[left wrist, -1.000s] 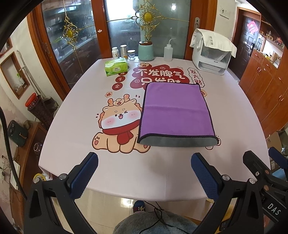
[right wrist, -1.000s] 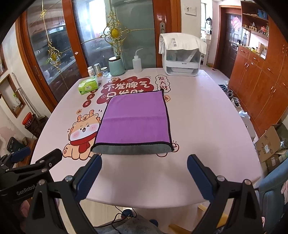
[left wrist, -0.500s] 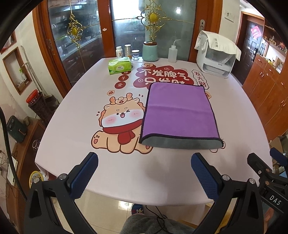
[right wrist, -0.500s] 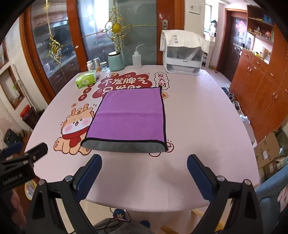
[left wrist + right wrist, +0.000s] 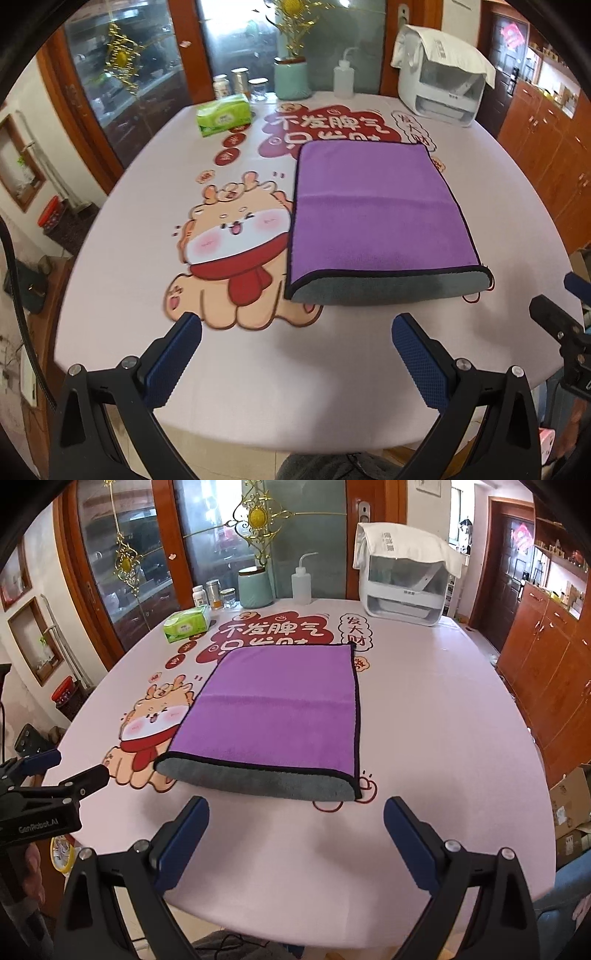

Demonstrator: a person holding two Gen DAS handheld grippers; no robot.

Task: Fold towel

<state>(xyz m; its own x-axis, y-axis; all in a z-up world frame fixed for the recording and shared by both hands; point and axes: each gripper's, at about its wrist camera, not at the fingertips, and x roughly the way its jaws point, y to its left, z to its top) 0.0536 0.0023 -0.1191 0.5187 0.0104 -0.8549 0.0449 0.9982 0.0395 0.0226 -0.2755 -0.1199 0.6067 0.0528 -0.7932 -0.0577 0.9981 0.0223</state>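
Note:
A purple towel (image 5: pixel 373 206) with black trim lies folded flat on the pink table (image 5: pixel 147 221), its grey underside showing along the near edge. It also shows in the right wrist view (image 5: pixel 273 716). My left gripper (image 5: pixel 295 343) is open and empty, just short of the towel's near edge. My right gripper (image 5: pixel 295 827) is open and empty, also just short of that edge. The left gripper shows at the left of the right wrist view (image 5: pixel 55 779), and the right gripper's tip at the right of the left wrist view (image 5: pixel 554 317).
At the table's far end stand a green tissue pack (image 5: pixel 187 623), small jars (image 5: pixel 214 594), a teal canister (image 5: pixel 255 587), a squeeze bottle (image 5: pixel 301 583) and a white appliance (image 5: pixel 404 583). Wooden cabinets (image 5: pixel 546 653) stand to the right. Glass doors are behind.
Both grippers have moved forward over the table toward the towel's near edge. The towel has not moved. Both stay open.

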